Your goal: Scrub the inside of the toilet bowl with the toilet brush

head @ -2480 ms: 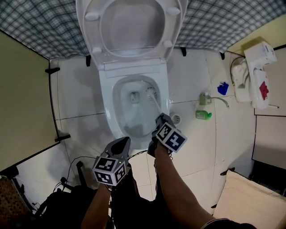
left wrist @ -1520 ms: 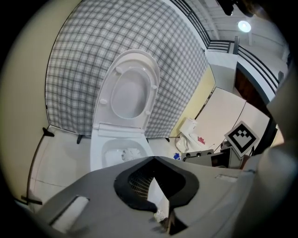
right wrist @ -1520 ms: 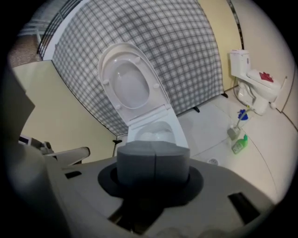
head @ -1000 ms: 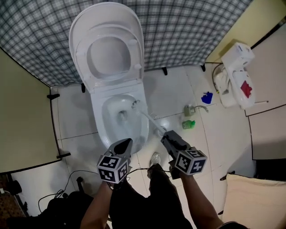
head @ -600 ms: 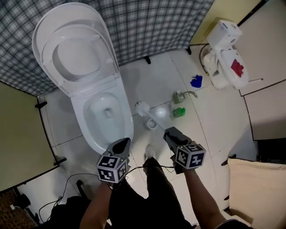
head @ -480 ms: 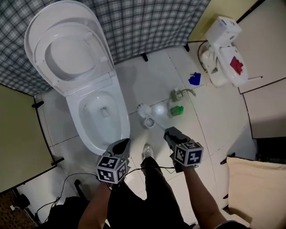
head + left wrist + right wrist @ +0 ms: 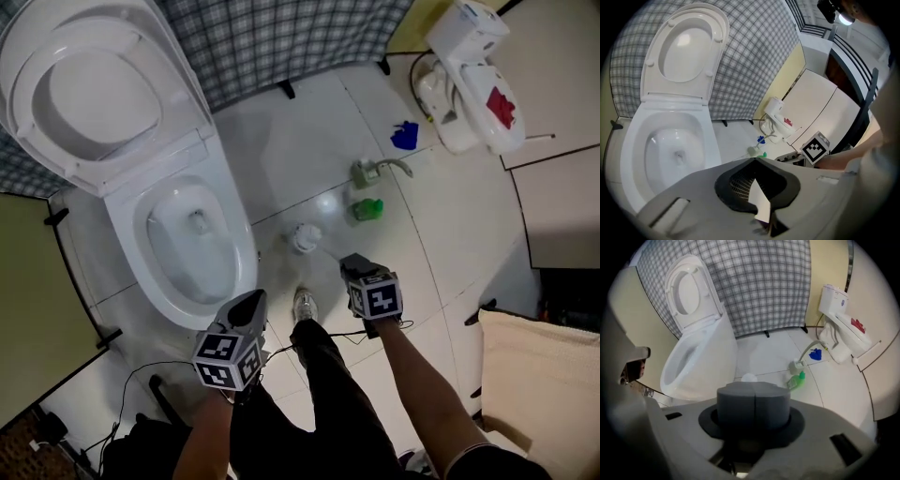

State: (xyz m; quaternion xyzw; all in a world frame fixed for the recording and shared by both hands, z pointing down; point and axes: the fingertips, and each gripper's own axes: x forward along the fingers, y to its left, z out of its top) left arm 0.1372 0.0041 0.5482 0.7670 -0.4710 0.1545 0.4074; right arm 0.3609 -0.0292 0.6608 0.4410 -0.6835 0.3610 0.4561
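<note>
Right gripper [image 7: 355,267] fingers stood narrowly clamped, apparently on the toilet brush [image 7: 305,237] handle. Its white head lay just beyond them, beside the toilet bowl [image 7: 242,246]. Left gripper [image 7: 251,303] fingers were together, empty.

the right tool [image 7: 351,266] holds the toilet brush [image 7: 305,237] head-down over the floor tiles [image 7: 300,155] beside the toilet [image 7: 246,248].
</note>
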